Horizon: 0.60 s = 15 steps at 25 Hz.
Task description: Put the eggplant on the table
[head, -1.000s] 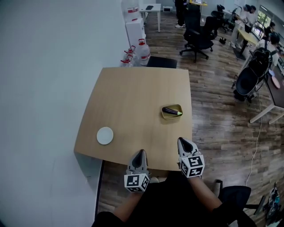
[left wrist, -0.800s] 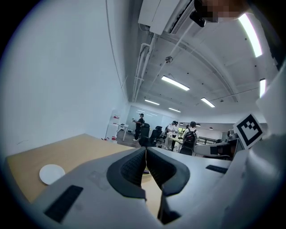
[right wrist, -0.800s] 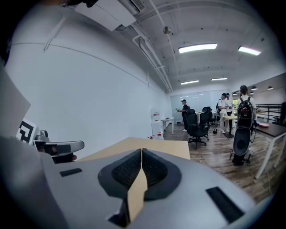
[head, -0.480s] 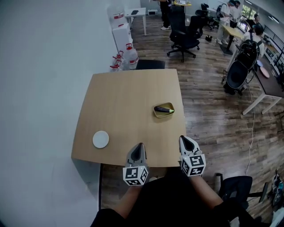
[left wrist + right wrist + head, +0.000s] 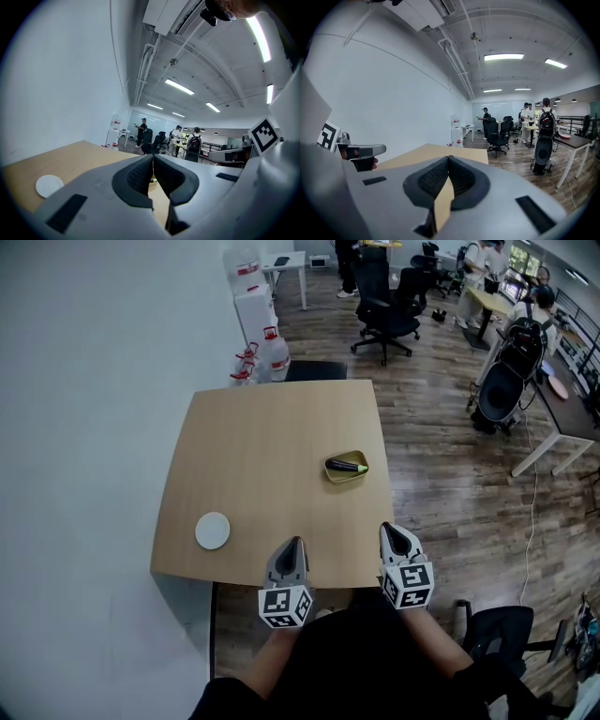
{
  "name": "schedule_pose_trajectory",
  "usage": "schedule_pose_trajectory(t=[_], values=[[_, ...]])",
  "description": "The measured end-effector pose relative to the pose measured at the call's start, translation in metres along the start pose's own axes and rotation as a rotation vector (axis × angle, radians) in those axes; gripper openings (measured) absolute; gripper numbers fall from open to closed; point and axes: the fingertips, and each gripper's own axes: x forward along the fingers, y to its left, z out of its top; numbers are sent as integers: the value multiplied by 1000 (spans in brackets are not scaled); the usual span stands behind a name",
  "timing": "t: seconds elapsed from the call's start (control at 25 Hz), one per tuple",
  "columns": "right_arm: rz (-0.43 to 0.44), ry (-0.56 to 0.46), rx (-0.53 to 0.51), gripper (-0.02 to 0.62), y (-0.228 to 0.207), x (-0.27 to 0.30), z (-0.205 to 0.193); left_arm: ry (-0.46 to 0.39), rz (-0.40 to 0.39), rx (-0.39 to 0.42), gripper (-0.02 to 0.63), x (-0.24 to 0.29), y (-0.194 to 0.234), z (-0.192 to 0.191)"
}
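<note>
The eggplant (image 5: 347, 465) lies lengthwise in a shallow yellow dish (image 5: 332, 475) that stands on the wooden table (image 5: 262, 446), close to its right edge and about halfway along it. So the eggplant rests in the dish, not on the bare wood, and the state the task asks for is not shown here. A small white round plate (image 5: 213, 531) sits near the table's front left corner, well apart from the dish.

Both tools hang at the table's front edge, just above it and short of the dish. The left gripper (image 5: 292, 545) has its jaws pressed together with nothing between them, as its own view confirms (image 5: 153, 157). The right gripper (image 5: 390, 531) is likewise closed and empty (image 5: 448, 158), its pads meeting at the tip.

As I judge it, the step in hand is the reach toward the dish. The right gripper is the nearer one, on the same side of the table. The next move calls for carrying it forward over the dish, parting the jaws, and lowering them astride the eggplant's dark body across its width, clear of the rim. After closing, the eggplant would need lifting out and setting down on open wood beside the dish. The dish looks light, so it may slide or tip if a jaw catches its rim.
</note>
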Motion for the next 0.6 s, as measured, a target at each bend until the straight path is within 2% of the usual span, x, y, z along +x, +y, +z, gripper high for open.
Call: schedule_pose_trajectory(t=[0.6], values=[[31, 1, -31, 61, 2, 13, 5, 10, 22, -18, 17, 7, 1, -7]])
